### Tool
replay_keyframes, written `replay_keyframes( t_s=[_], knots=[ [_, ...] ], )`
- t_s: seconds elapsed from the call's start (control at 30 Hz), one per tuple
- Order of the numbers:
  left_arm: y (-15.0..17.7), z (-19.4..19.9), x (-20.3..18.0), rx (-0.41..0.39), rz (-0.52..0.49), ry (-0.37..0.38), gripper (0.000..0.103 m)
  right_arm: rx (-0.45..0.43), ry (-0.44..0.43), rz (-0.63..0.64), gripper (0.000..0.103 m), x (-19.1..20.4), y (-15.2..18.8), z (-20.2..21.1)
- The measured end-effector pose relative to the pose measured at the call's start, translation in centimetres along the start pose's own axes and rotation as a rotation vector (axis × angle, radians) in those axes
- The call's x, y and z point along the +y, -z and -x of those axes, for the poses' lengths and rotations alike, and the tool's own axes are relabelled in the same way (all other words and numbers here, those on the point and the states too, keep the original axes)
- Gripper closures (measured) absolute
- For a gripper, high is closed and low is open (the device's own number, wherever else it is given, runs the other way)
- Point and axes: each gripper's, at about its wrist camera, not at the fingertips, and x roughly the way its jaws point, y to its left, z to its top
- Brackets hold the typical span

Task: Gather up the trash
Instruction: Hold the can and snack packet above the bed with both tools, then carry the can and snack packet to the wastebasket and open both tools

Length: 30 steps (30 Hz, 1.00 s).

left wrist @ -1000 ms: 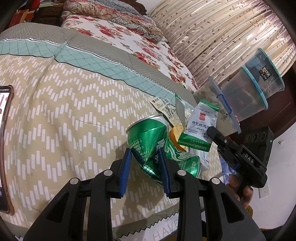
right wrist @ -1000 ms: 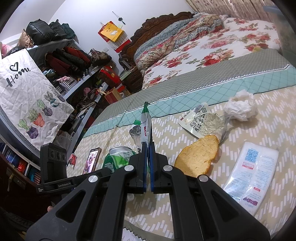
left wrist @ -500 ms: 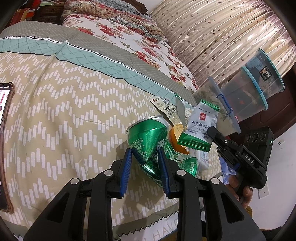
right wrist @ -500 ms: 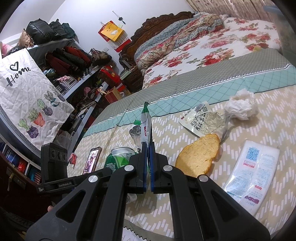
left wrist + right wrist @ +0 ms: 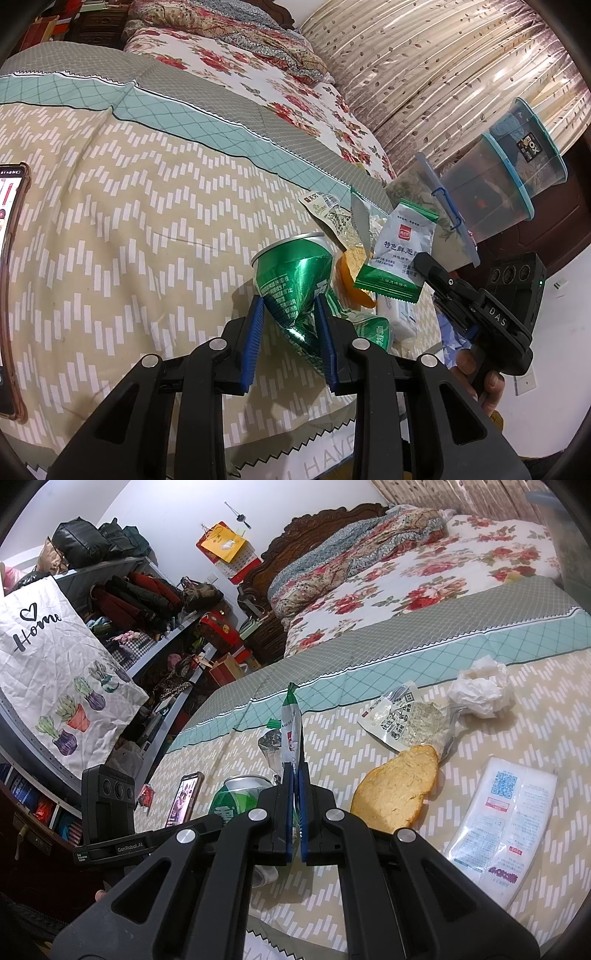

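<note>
Left gripper (image 5: 290, 341): jaws narrowly apart, blue pads pressed on both sides of a crushed green can (image 5: 295, 280). The can sits between the pads at its pinched waist, open top tilted up and away, lower end behind the right pad. It is at the near edge of the bed (image 5: 110, 240), on the beige zigzag cover.

Right gripper (image 5: 294, 786): jaws fully closed on a green-and-white snack wrapper (image 5: 291, 723), which stands upright out of the pad tips. In the left wrist view this wrapper (image 5: 397, 254) hangs just right of the can, above the bed.

Loose on the cover, right of the right gripper: a piece of bread (image 5: 395, 794) nearest, a printed clear wrapper (image 5: 406, 720) touching its far end, a crumpled tissue (image 5: 482, 688) further off, a white tissue pack (image 5: 502, 823) at near right. A phone (image 5: 186, 797) lies to the left of the can.
</note>
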Motion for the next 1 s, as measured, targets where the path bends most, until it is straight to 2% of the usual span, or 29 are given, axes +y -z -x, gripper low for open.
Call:
replay_keyframes(
  t_s=[0.3, 0.57, 0.73, 0.87, 1.0],
  knots=[
    [-0.2, 0.9, -0.5, -0.021, -0.010, 0.001, 0.077, -0.034, 0.006, -0.005, 0.098, -0.3, -0.4, 1.3],
    [-1.7, 2.0, -1.6, -0.050, -0.014, 0.003, 0.077, -0.063, 0.002, -0.010, 0.098, -1.0, -0.7, 2.6],
    [-2.8, 1.4, -4.3, -0.046, -0.066, 0.000, 0.077, -0.116, 0.015, -0.041, 0.098, -3.0, -0.8, 4.5],
    [-3.9, -0.6, -7.6, -0.008, -0.115, 0.018, 0.077, -0.177, 0.033, -0.088, 0.098, -5.8, -0.6, 7.0],
    [-5.3, -5.0, -13.8, 0.061, -0.224, 0.025, 0.077, -0.255, 0.060, -0.152, 0.098, -10.1, 0.0, 10.3]
  ],
)
